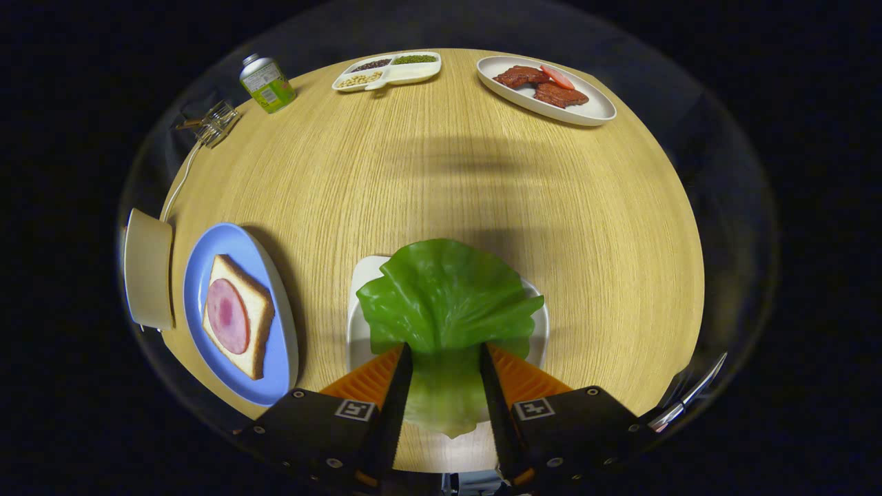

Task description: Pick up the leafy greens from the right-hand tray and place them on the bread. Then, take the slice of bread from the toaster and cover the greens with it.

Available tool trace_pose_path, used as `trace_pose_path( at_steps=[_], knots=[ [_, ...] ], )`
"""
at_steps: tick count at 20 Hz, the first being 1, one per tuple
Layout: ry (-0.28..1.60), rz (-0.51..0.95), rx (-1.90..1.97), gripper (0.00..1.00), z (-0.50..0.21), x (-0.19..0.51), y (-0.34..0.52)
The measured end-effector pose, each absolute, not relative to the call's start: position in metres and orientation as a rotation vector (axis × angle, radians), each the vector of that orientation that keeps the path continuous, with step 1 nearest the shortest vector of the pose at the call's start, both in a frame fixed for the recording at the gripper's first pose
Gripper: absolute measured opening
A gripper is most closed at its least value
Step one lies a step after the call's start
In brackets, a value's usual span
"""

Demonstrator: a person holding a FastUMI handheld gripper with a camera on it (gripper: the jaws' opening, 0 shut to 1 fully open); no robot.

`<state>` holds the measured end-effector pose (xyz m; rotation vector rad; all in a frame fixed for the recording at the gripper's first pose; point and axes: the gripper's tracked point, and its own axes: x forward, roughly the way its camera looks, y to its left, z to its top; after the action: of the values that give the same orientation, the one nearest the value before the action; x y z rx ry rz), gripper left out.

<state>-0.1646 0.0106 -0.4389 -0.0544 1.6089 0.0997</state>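
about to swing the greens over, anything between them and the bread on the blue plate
Nothing visible. The gripper is shut on the greens over the white tray; only bare table lies between it and the bread on the blue plate.

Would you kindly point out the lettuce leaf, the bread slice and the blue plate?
lettuce leaf (444, 296): gripper view, upper blade, stem between the fingers.
bread slice (258, 313): gripper view, bare crumb beside the ham.
blue plate (224, 241): gripper view, far rim.

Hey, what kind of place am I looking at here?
Probably a staged kitchen table for sandwich making: a wooden table, bread with ham on a blue plate, and lettuce between the gripper fingers.
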Motion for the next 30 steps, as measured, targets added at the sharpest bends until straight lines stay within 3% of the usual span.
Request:
trace_pose_path(
  at_steps=[3, 4, 8, 20, 30],
  knots=[
    [1.611, 0.077, -0.046, 0.33, -0.439, -0.165, 0.009],
    [1.611, 0.074, -0.045, 0.18, -0.439, -0.164, 0.008],
    [1.628, 0.065, -0.013, 0.04, -0.431, -0.167, 0.010],
    [1.504, 0.179, 0.089, 0.04, -0.354, -0.144, 0.063],
    [1.510, 0.356, 0.086, 0.04, -0.346, -0.150, 0.131]
  ],
)
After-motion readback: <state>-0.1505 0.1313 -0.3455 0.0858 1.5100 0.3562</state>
